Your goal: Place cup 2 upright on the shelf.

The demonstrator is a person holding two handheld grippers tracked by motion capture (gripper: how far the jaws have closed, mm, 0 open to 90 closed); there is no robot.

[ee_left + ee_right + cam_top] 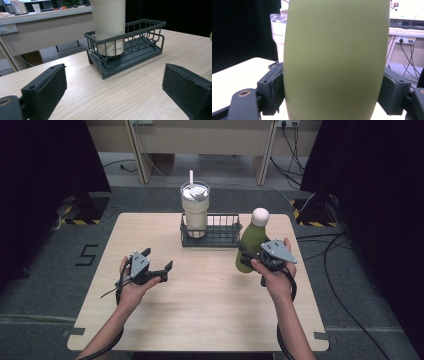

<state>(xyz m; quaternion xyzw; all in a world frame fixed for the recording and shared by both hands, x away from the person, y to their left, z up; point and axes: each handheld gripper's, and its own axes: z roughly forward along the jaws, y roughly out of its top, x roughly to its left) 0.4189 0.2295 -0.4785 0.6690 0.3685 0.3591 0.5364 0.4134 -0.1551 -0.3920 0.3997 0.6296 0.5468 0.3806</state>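
Right gripper (pixel 250 256) fingers clamped on the green bottle (pixel 251 245), held at 3 o'clock on the surface (pixel 210 310). Left gripper (pixel 157 261) at 9 o'clock, fingers wide, holding nothing. Wire basket (pixel 220 236) with tumbler (pixel 195 210) at 12 o'clock.

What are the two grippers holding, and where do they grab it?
The right gripper squeezes the green bottle around its wide middle. The left gripper is open, holding nothing.

Black tongs (pixel 159 261) with padded jaws, grey three-cornered top plates, trailing black cables, bare forearms.
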